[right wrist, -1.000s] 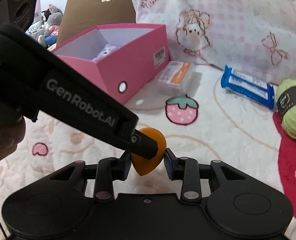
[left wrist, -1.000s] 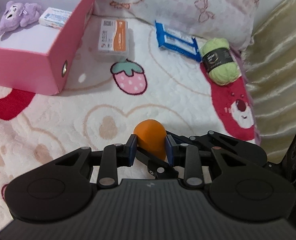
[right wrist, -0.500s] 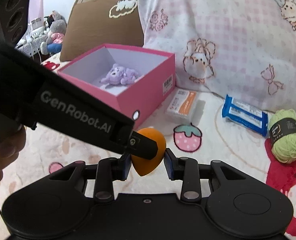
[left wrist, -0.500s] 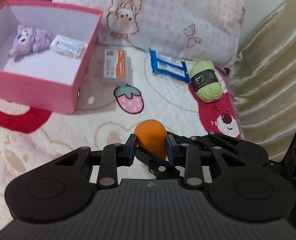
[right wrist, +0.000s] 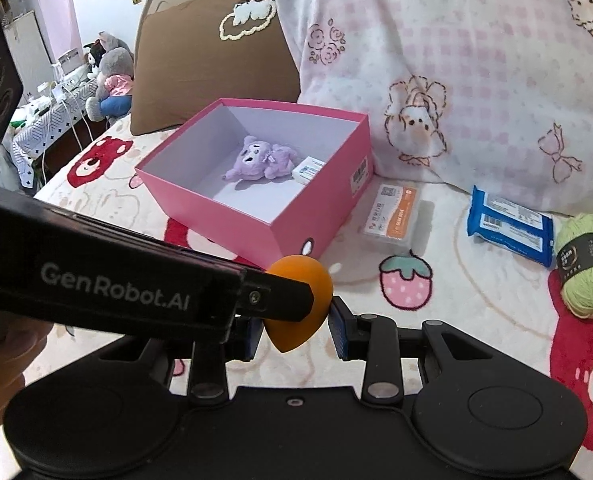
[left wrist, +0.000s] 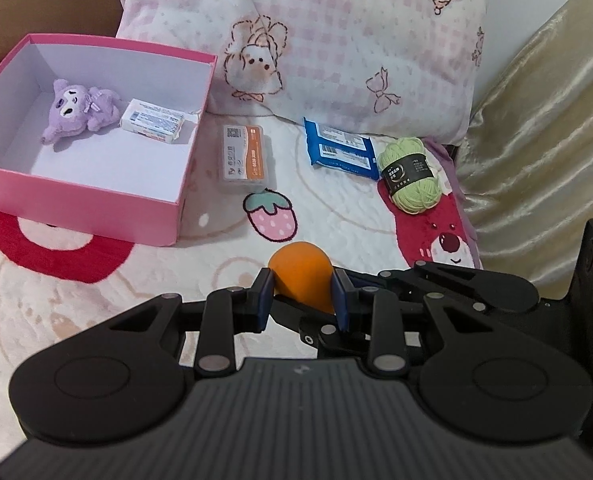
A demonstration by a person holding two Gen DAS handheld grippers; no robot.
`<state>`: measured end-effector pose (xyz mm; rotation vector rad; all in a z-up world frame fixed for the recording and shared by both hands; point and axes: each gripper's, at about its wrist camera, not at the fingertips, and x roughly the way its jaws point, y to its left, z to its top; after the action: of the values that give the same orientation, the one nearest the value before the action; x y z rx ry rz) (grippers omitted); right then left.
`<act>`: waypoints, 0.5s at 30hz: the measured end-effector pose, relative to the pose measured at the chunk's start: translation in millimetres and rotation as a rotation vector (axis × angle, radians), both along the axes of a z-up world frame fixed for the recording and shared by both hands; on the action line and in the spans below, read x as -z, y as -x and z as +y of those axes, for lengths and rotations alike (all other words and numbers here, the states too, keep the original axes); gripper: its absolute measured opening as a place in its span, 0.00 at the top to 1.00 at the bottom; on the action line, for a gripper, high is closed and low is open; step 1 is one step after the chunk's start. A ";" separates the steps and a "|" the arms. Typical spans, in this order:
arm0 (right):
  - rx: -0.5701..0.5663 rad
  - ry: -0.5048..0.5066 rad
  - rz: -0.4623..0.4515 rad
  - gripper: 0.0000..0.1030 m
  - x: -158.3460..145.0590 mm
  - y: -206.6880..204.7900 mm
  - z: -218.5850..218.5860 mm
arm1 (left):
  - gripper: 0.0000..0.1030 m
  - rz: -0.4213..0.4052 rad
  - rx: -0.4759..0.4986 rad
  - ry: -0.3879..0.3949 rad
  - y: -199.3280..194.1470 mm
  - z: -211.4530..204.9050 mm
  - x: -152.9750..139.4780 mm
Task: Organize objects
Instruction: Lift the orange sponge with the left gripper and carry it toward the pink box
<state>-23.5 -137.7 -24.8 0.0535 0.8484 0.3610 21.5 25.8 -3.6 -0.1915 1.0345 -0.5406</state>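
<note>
Item: orange makeup sponge (left wrist: 301, 274), held above the bed blanket (left wrist: 96, 300) by left gripper (left wrist: 302, 300) and right gripper (right wrist: 296, 330), fingers nearly closed on it (squashy, teardrop-shaped); risk: uneven release drops it short of the pink box (left wrist: 96, 208).

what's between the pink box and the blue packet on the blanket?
The clear case with the orange label lies flat between the pink box and the blue packet, touching neither. Both wrist views show it.

both wrist views look down, sharing the pink box (left wrist: 80, 204).
</note>
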 end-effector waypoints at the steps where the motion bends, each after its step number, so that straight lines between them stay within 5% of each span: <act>1: -0.006 0.000 0.004 0.62 -2.3 -1.7 1.6 | 0.71 0.001 0.001 -0.004 -1.2 1.0 -2.4; 15: -0.063 -0.003 0.008 0.61 -32.6 -26.4 17.3 | 0.71 -0.017 0.023 -0.061 -20.0 12.7 -35.0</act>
<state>2.9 -120.4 7.8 0.0314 0.8583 0.4215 41.4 38.5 31.4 -0.1209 1.0367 -0.5302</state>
